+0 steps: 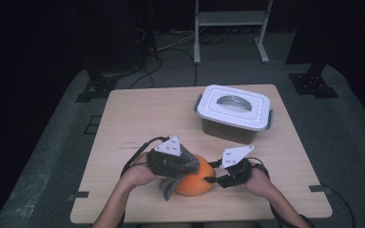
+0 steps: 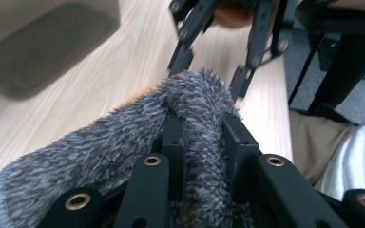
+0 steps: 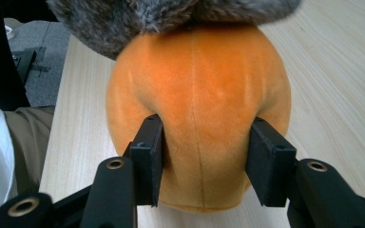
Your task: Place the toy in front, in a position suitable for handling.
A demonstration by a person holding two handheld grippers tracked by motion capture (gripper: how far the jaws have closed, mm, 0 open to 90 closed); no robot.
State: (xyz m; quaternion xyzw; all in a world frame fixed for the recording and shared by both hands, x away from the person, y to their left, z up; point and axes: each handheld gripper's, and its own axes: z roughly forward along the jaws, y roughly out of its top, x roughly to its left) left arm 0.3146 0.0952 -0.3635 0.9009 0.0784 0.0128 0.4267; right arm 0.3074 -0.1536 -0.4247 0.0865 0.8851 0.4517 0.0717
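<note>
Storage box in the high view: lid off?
No. The white lid sits closed on the storage box, away from the orange plush toy between the two grippers.

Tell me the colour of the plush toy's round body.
Orange, seen best in the right gripper view: plush toy's round body.

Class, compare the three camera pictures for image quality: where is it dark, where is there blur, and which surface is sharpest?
High view: the room beyond the table is nearly black, the lit white lidded box stands out. Left gripper view: the box and the other tongs are blurred, the grey fur sharp. Right gripper view: the orange plush is crisp, evenly lit, the fur above soft.
</note>
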